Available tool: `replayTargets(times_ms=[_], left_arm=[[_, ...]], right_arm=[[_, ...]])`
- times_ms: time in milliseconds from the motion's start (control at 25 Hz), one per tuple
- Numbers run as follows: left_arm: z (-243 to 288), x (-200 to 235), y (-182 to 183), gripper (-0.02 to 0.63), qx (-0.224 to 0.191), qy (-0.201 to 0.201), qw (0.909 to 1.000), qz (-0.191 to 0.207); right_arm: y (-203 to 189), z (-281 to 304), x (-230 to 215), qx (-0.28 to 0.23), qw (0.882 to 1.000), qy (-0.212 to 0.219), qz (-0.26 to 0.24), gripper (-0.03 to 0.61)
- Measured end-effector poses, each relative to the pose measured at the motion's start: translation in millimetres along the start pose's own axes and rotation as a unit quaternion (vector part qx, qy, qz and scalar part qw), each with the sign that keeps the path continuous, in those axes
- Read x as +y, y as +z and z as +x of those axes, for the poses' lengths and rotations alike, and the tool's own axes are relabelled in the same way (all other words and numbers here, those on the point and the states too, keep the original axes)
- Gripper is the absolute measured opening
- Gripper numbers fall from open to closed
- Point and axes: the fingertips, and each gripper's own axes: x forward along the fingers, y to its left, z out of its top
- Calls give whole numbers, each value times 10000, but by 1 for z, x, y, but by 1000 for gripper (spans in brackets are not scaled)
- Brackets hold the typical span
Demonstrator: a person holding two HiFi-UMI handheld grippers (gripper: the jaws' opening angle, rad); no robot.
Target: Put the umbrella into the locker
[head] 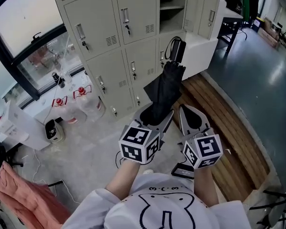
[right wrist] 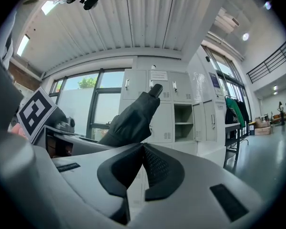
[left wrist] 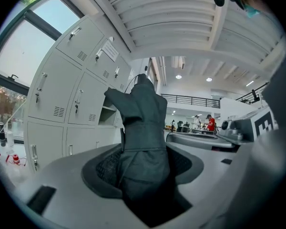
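Observation:
A folded black umbrella (head: 166,87) stands nearly upright, its handle and wrist loop (head: 175,48) at the top. My left gripper (head: 155,116) is shut on its lower end, and in the left gripper view the dark fabric (left wrist: 143,142) fills the space between the pads. My right gripper (head: 187,111) hangs just right of it, shut with nothing held; its pads (right wrist: 157,168) meet at the tip. The grey lockers (head: 109,37) stand ahead, with one upper compartment (head: 171,6) open and showing a shelf. That open compartment (right wrist: 183,123) also shows in the right gripper view, right of the umbrella (right wrist: 131,120).
A raised wooden platform (head: 229,123) runs along the right. Clear water jugs (head: 81,97) with red caps stand on the floor at the left by the window. A pink cloth (head: 14,190) lies at the lower left. A black table (head: 231,23) stands beyond the lockers.

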Motion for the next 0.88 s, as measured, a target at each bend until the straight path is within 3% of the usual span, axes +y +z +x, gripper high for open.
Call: replayTargets(times_ms=[400, 880], left_arm=[[47, 69, 18, 284, 197, -275, 9994, -21], [139, 107, 45, 284, 168, -267, 9992, -246]], right_arm=[[3, 80, -24, 45, 9979, -510, -407, 17], [5, 147, -91, 29, 9976, -512, -464, 17]])
